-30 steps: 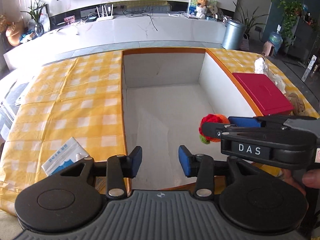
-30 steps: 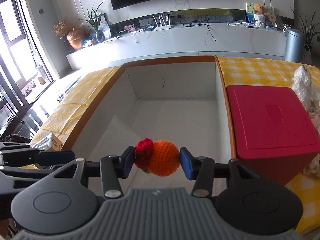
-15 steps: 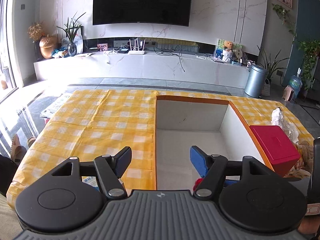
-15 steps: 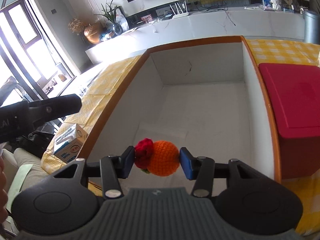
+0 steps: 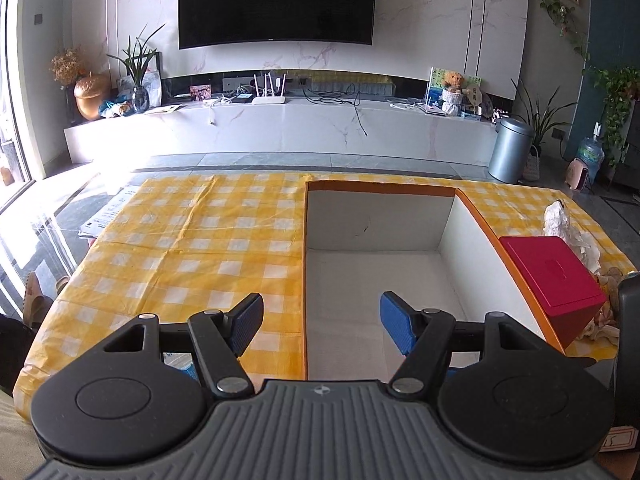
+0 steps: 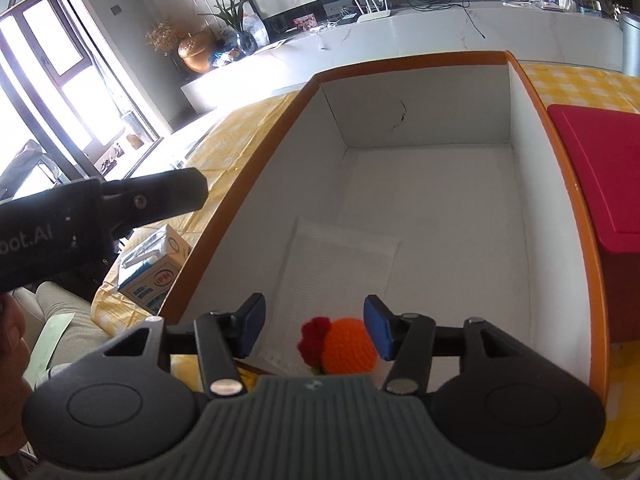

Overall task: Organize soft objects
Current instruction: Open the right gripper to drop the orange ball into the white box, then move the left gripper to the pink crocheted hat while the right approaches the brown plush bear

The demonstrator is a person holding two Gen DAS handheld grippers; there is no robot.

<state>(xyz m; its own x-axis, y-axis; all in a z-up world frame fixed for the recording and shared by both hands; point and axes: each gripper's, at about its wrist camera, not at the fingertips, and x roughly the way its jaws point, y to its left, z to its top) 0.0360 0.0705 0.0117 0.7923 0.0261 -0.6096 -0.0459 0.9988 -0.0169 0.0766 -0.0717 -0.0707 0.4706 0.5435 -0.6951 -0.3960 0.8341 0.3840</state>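
Note:
An orange crocheted ball with a red flower [image 6: 344, 350] lies free between my right gripper's [image 6: 314, 326] open jaws, near the front of the white box with an orange rim [image 6: 516, 208]. It rests against the right blue pad [image 6: 376, 332]; whether it sits on the box floor I cannot tell. My left gripper [image 5: 320, 326] is open and empty, held high over the box's [image 5: 472, 248] left front edge. The toy is hidden in the left wrist view.
A red lidded box [image 5: 554, 276] stands right of the white box, with crumpled white plastic [image 5: 564, 224] and soft items behind it. A small carton [image 6: 154, 268] lies on the yellow checked tablecloth [image 5: 192, 256] at the left front. The left gripper's body [image 6: 92, 216] shows at left.
My right gripper has opened and let go of the orange ball. My left gripper has risen and pulled back.

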